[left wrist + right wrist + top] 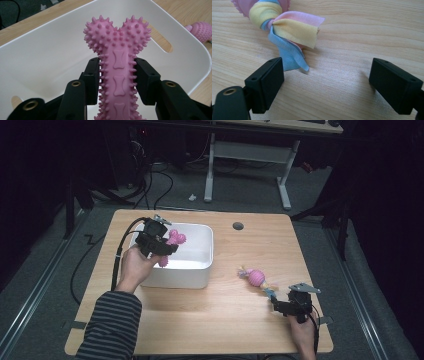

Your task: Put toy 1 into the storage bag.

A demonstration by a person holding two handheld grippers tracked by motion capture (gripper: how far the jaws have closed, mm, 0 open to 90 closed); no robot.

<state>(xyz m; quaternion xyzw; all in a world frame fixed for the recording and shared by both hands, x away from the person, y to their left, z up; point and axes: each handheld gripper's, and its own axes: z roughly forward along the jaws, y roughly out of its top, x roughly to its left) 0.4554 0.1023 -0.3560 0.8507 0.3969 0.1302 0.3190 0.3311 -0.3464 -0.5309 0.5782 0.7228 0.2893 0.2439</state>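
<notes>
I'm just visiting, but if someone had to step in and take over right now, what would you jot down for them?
Left tongs: shut on the pink spiky bone, held over the white bin, not yet let go.
Right tongs: open, low over the table, beside the cloth tails of the knotted ball toy, nothing gripped.
Left to do, probably: drop the bone in, then pick up the ball toy.

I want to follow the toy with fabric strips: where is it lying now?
In the high view the fabric-tailed toy lies on the table, right of the white bin, just ahead of the open right gripper; its strips lie close before that gripper's jaws.
</notes>
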